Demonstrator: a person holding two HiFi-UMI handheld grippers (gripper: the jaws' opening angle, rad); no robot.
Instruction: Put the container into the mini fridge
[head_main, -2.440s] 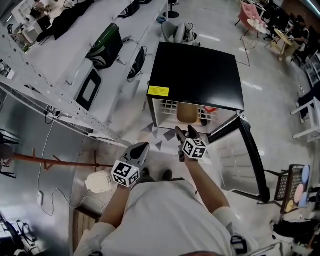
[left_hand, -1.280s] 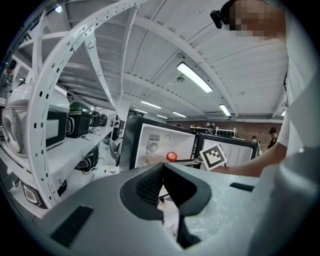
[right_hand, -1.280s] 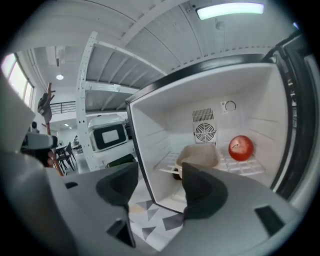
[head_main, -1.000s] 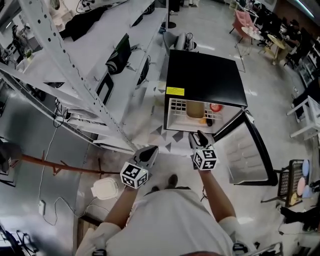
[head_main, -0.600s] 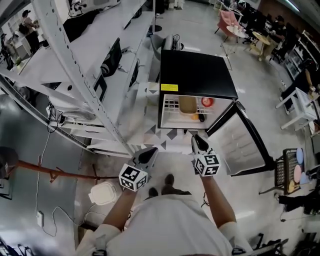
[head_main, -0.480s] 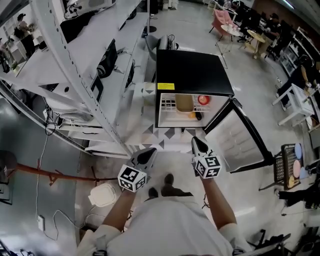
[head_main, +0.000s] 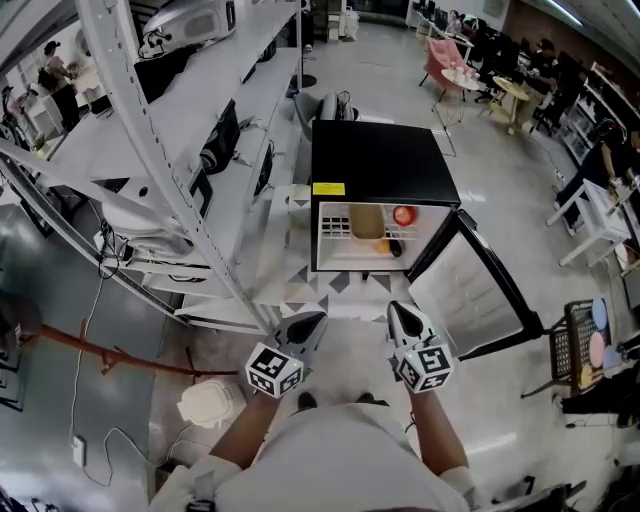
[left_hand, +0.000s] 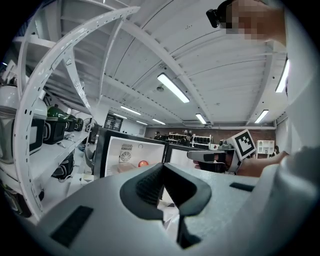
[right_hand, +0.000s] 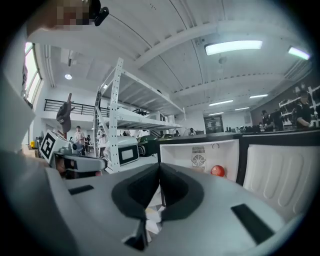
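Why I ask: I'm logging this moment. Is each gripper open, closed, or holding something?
Left gripper: closed, empty.
Right gripper: jaws have just closed, nothing between them.

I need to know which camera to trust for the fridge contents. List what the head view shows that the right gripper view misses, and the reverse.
Head view only: the tan container inside and the yellow label at the top edge. Right gripper view only: the round fan vent deep inside. Both: the open mini fridge and the red item.

White wire shelf (head_main: 335, 226) inside the mini fridge (head_main: 380, 160), tan container (head_main: 367, 221) and red ball (head_main: 403, 214), perhaps fruit, on it
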